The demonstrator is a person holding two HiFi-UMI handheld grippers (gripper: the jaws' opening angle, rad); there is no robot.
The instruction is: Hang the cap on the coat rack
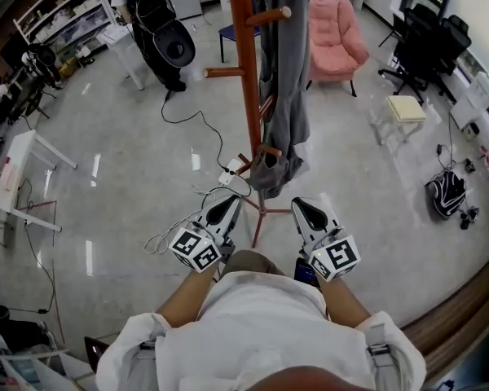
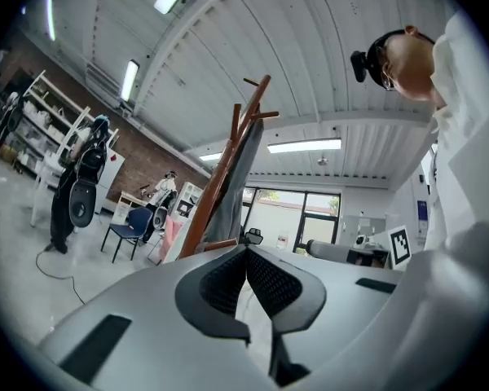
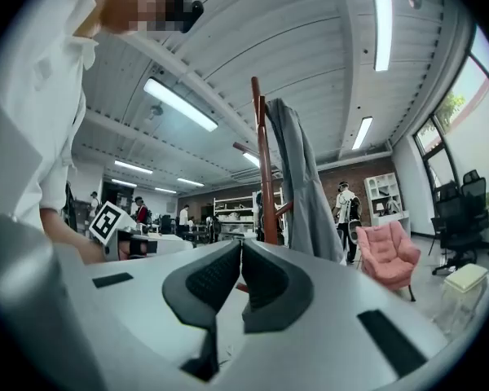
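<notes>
Standing on the grey floor [image 1: 130,161], the red-brown wooden coat rack [image 1: 247,80] sits dead ahead of the person. Its base legs spread just beyond both tool tips. A long grey coat [image 1: 287,80] hangs from the upper pegs on the rack's right side and drapes down past the lower pegs. A pink armchair [image 1: 332,31] sits further back, right of the rack and well apart from it.

The left tool [image 1: 228,204] and right tool [image 1: 303,206] are held side by side near the person's white shirt [image 1: 253,324], both aimed at the rack. In each gripper view the dark ribbed pads meet at the tips with nothing between them, so both tools are closed and empty.

Cap location: a darker grey bundle [image 1: 269,169] hangs at the lowest peg. I cannot tell whether it is the cap or the coat's end.
</notes>
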